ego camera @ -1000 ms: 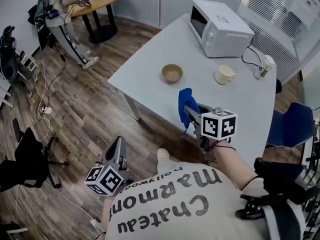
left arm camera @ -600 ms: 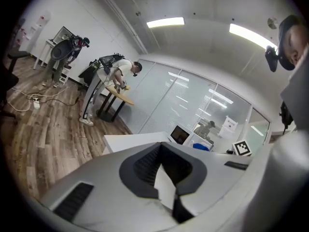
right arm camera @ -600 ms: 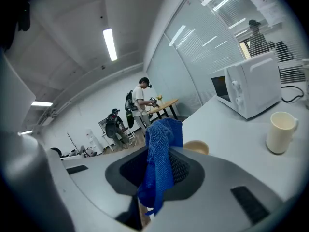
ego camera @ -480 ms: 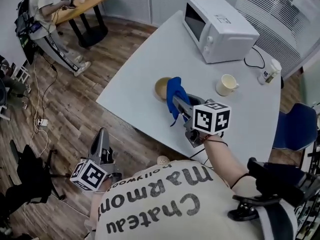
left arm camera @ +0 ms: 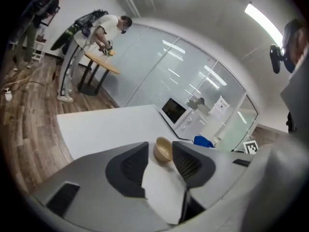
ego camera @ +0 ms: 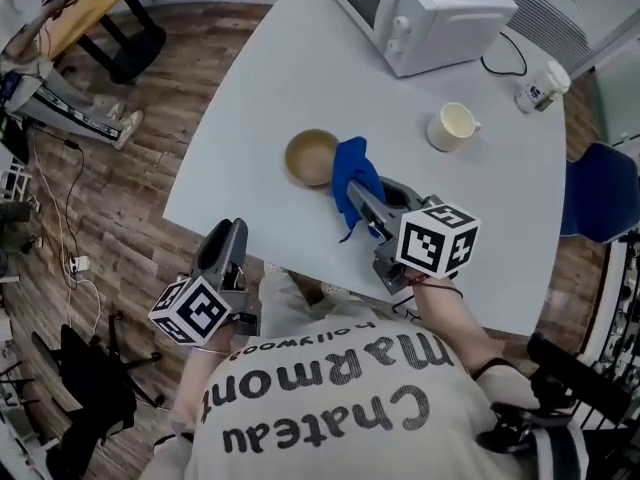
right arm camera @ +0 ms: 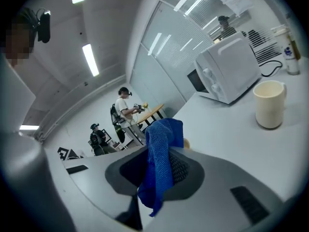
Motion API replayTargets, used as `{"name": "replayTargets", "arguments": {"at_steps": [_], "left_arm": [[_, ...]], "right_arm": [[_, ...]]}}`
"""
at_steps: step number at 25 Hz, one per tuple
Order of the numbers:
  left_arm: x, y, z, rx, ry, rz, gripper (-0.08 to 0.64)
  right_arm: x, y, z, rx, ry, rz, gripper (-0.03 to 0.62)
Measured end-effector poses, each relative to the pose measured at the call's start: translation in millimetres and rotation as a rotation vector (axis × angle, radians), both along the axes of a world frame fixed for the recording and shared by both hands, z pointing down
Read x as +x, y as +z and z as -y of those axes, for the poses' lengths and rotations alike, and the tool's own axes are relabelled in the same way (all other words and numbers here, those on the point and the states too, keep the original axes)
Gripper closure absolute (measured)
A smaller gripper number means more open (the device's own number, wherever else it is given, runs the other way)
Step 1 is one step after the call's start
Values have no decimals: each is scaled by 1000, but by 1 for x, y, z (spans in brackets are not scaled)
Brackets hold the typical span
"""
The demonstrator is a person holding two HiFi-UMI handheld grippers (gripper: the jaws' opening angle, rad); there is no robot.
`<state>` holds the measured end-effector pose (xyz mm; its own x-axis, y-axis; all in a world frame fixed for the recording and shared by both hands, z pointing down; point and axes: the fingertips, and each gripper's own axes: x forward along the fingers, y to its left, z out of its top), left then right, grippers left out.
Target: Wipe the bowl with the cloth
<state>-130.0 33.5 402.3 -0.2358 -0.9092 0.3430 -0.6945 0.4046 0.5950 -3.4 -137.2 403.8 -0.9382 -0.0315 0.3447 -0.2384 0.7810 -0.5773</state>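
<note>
My right gripper (ego camera: 358, 196) is clenched on the blue cloth (ego camera: 355, 166); in its own view the fabric is pinched between both jaws, bunched up above them with a loose tail hanging below. From my head view the cloth sits right at the tan bowl (ego camera: 310, 156), covering its right rim, though I cannot tell whether the two actually touch. The bowl stands upright on the white table (ego camera: 260, 78), not far from the near edge. My left gripper (ego camera: 229, 234) is released. Its jaws have just been opening and stand apart with nothing between them. In its view I see the bowl through the gap, some way ahead on the tabletop. That gripper is low at my left, its tips at the table's near edge and pointing toward the bowl. Further back on the table a white microwave (ego camera: 425, 13) sits with its door closed, a cream cup (ego camera: 452, 126) stands upright to the right of the cloth, and a small white container (ego camera: 540, 86) stands near the far right corner beside a black cable (ego camera: 503, 65)
</note>
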Motion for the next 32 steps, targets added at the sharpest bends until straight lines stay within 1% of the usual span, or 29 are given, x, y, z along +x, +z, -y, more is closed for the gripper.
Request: {"name": "replayTargets", "arguments": {"at_steps": [1,2,4,7,10,12,15,18,20,24,27,30,32], "left_arm": [[-4,7,16,-2,36,-30,394],[-10,14,30,-8,64,-57,387],[-19,31,56,-51,133,-97,382],[-26,59,94,-144,288,-125,382],[-19,80,122,-200,432,-151,382],[-10,90,136,-224,527,-185,382],[-5,103,154,-265,606,-240,382],[4,112,167,-309,685,-260,380],[11,116,171,-338,723,-270,380],[16,121,171,-380,751,-282,382],[16,125,173,-396,758,-261,383],[15,127,178,-398,751,-238,389],[14,126,182,-386,751,-225,431]], "right_arm": [[-1,3,4,-10,23,-10,526],[-3,5,9,-17,42,-22,526],[-4,8,14,-31,91,-50,526],[3,15,16,-53,209,-90,526],[6,22,16,-60,309,-127,526],[6,24,14,-48,361,-156,526],[6,22,10,-7,435,-215,526],[7,20,10,21,497,-254,526],[8,19,10,21,529,-264,526],[1,11,3,19,554,-248,526],[-17,7,-3,20,527,-221,526],[-27,9,-5,28,498,-223,526],[-27,11,-4,31,502,-228,526]]}}
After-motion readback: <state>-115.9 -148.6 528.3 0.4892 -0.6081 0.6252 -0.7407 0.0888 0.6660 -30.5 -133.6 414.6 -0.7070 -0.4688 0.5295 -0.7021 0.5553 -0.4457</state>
